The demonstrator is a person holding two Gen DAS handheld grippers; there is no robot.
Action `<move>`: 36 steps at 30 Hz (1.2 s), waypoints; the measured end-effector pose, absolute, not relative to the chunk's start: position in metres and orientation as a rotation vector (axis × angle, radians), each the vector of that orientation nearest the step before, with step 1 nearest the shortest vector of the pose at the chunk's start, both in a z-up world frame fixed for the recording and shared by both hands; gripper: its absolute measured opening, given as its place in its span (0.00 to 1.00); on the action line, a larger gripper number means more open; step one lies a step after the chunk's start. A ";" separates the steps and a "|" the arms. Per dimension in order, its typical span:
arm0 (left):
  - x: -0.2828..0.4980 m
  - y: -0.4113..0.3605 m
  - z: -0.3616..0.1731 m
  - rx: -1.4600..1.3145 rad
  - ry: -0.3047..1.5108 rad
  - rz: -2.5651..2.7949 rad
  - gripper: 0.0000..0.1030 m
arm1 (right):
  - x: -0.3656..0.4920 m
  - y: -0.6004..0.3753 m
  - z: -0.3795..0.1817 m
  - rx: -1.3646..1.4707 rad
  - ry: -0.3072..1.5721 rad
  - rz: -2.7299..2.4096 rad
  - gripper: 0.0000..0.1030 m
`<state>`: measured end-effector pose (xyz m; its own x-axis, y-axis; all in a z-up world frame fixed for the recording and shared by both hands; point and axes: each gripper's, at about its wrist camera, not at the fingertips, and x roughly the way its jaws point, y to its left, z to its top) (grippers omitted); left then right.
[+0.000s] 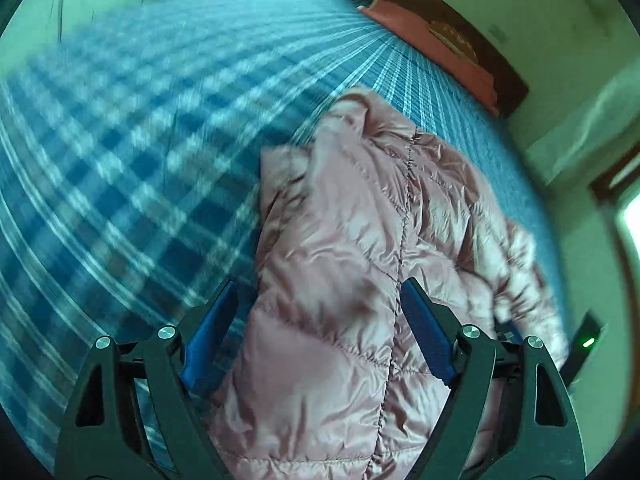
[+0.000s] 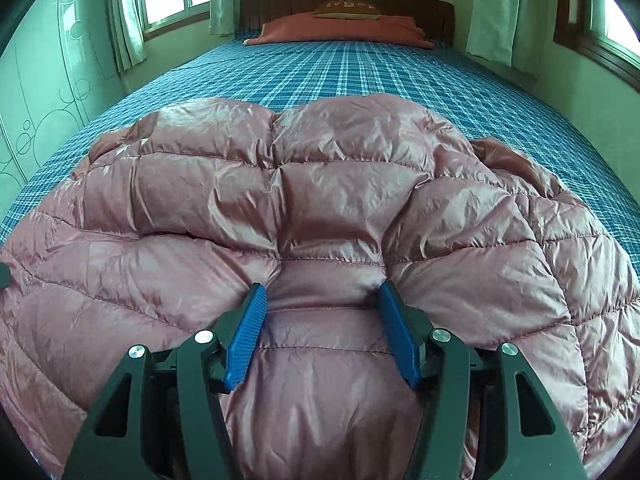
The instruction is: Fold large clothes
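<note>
The dusty-pink quilted puffer jacket (image 2: 320, 208) lies spread on the near end of the bed, on the blue-and-white plaid bedsheet (image 2: 360, 68), with a rust-red pillow (image 2: 340, 28) far off against the dark wooden headboard (image 2: 420, 8).

The right claw (image 2: 322, 300) has its blue ribbed pads dug into a puffed panel near the jacket's near edge, and the fabric bulges up between them, so it looks clenched on a pinch of the jacket. The left claw (image 1: 320, 312) stands released, its pads wide apart above the jacket beside the zipper seam (image 1: 404, 216), gripping nothing.

The trouble I see coming is the fabric itself. It is slick and airy, and a pinch on one padded panel may catch only the top layer; if that is lifted, I would expect the shell to slide out or the layers to part, leaving the fold lopsided. With only one side held, the jacket could also drag across the sheet rather than fold. The sleeve bunched at the right (image 2: 516, 168) may get trapped underneath and make a lump. The left view is smeared, so an aimed grab from there could easily miss the hem.

No brand or label shows on the jacket. A small brownish cushion (image 2: 346, 10) on the pillow carries a line of pale marks, too small to read.
</note>
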<state>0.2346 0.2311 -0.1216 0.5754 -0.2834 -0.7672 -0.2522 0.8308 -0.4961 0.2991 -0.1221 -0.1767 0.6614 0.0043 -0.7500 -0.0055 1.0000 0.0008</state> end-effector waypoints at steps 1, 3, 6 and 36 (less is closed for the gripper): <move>0.236 0.233 -0.126 -0.649 0.985 -0.043 0.80 | 0.299 -0.122 -0.177 -0.003 0.848 0.005 0.57; 0.242 0.233 -0.135 -0.699 1.001 -0.079 0.80 | 0.299 -0.121 -0.176 -0.005 0.848 0.004 0.57; 0.248 0.230 -0.142 -0.728 0.992 -0.106 0.83 | 0.299 -0.119 -0.175 -0.007 0.847 0.001 0.57; 0.249 0.189 -0.059 -0.612 0.784 -0.237 0.15 | 0.295 -0.118 -0.161 0.009 0.835 -0.015 0.57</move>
